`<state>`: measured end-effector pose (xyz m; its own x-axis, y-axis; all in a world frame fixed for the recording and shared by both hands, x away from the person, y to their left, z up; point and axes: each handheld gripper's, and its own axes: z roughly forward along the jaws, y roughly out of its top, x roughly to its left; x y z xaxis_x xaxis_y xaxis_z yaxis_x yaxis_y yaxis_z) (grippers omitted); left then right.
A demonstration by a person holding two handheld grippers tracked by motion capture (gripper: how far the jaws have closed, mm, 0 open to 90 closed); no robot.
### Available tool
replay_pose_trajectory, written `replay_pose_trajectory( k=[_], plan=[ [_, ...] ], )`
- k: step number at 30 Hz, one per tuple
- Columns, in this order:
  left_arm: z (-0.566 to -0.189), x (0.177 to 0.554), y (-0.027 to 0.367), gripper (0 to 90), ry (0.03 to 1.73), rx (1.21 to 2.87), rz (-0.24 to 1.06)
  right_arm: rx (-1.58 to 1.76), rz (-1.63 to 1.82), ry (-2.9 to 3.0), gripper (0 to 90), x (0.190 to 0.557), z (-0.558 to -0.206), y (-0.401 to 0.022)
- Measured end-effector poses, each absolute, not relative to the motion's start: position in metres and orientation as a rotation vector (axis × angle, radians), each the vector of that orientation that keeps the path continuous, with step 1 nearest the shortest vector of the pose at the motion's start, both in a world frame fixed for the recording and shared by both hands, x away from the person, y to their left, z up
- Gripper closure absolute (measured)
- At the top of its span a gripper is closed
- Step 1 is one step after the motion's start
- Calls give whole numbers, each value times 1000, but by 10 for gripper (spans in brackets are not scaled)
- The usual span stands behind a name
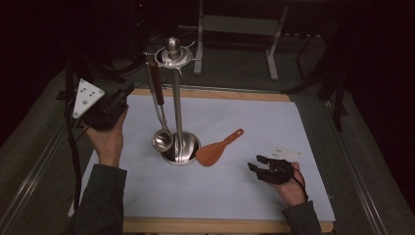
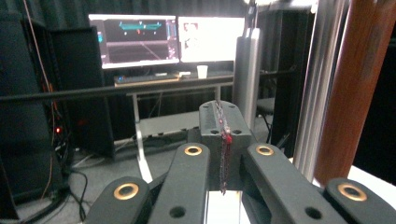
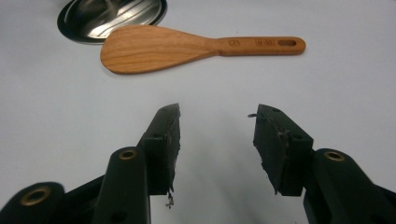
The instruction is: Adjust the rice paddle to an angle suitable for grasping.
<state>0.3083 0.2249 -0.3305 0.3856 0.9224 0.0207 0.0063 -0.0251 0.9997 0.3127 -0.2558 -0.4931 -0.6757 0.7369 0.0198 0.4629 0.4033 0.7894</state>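
A steel utensil stand [image 1: 178, 105] rises from a round base [image 3: 112, 16] on the white mat. A ladle [image 1: 162, 140] with a brown wooden grip [image 2: 359, 84] hangs from the stand's top ring. A wooden rice paddle [image 1: 215, 152] [image 3: 154, 49] lies flat just right of the base. My left gripper [image 1: 126, 94] [image 2: 223, 116] is held up left of the ladle's handle, jaws shut with nothing between them. My right gripper [image 1: 257, 163] [image 3: 215, 121] rests low on the mat, open, a short way from the paddle's blade.
The white mat [image 1: 254, 122] covers a wooden table with a visible front edge [image 1: 205, 225]. A metal frame [image 1: 274, 44] stands behind the table. Two lit monitors [image 2: 140, 39] and a desk with a white cup [image 2: 201, 71] are far off.
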Motion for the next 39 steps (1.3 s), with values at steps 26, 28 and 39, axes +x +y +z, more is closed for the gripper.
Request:
replay_pose_trajectory(
  k=[26,28,39],
  plan=[
    [-530,275,258,741,1238,1668,645,987,1111,2397,598,335,-493,-200],
    [-533,276,259,729,1247,1667,636,968,1103,2395,675,340,-493,-192],
    [-539,276,256,677,1256,1686,659,997,1118,2385,900,375,-492,-145]
  ],
)
